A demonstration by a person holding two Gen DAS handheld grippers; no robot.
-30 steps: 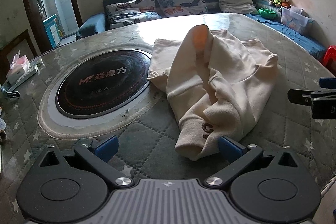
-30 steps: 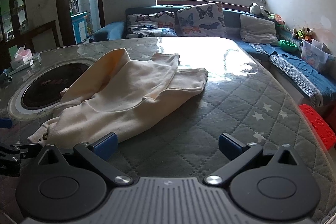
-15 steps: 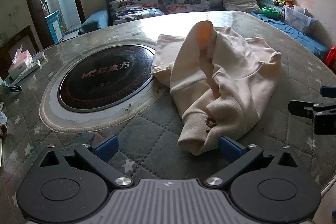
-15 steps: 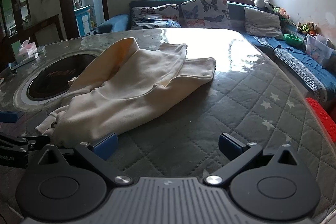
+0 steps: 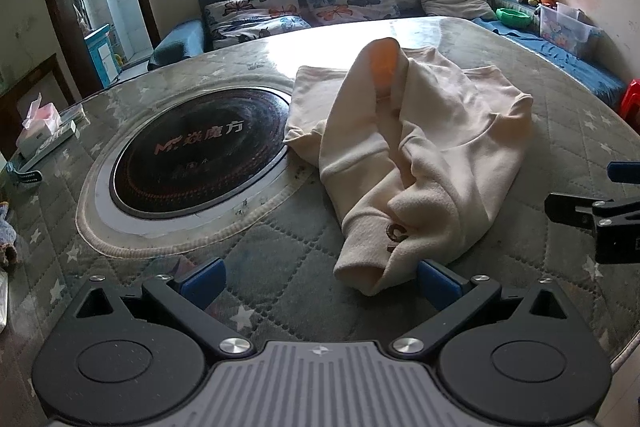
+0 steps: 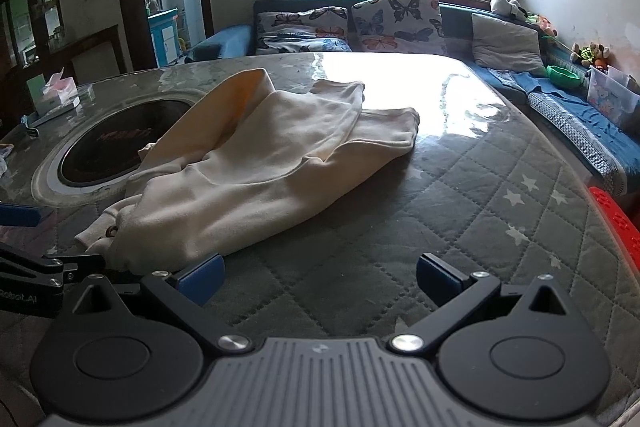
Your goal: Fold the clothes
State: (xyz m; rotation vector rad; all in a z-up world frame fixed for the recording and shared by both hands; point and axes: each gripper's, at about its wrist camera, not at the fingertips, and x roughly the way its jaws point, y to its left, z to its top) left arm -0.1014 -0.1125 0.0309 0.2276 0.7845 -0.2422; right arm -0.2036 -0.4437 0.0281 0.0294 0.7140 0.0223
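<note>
At the far left edge of the round table (image 5: 580, 131), a tissue box (image 5: 38, 131) with pink tissue sticking out of it sits beside a flat white box, near the rim. Next comes the dark round cooktop (image 5: 200, 155) sunk into the quilted, star-patterned table cover, ringed by a pale border; open cover lies between it and the left gripper (image 5: 320, 277), whose blue-padded fingers (image 5: 202, 281) stand wide apart and hold nothing. The cream sweatshirt (image 5: 420, 147) lies crumpled in the middle of the table, its left edge just overlapping the cooktop's border, one sleeve arched up in a hump that shows an orange glow inside, and a ribbed cuff with dark lettering drooping toward the left gripper's right finger, close to it but not gripped. In the right wrist view the sweatshirt (image 6: 260, 171) spreads across the left half of the table, its near hem just beside the left fingertip of the right gripper (image 6: 320, 277), which is also spread wide and empty. To the right of the garment the cover runs bare to the table's curved edge, with a red stool (image 6: 616, 219) below it. Beyond, on the blue bench against the wall, a clear plastic bin (image 6: 612, 95) holds items too small to make out, next to a green bowl (image 6: 564, 75).
</note>
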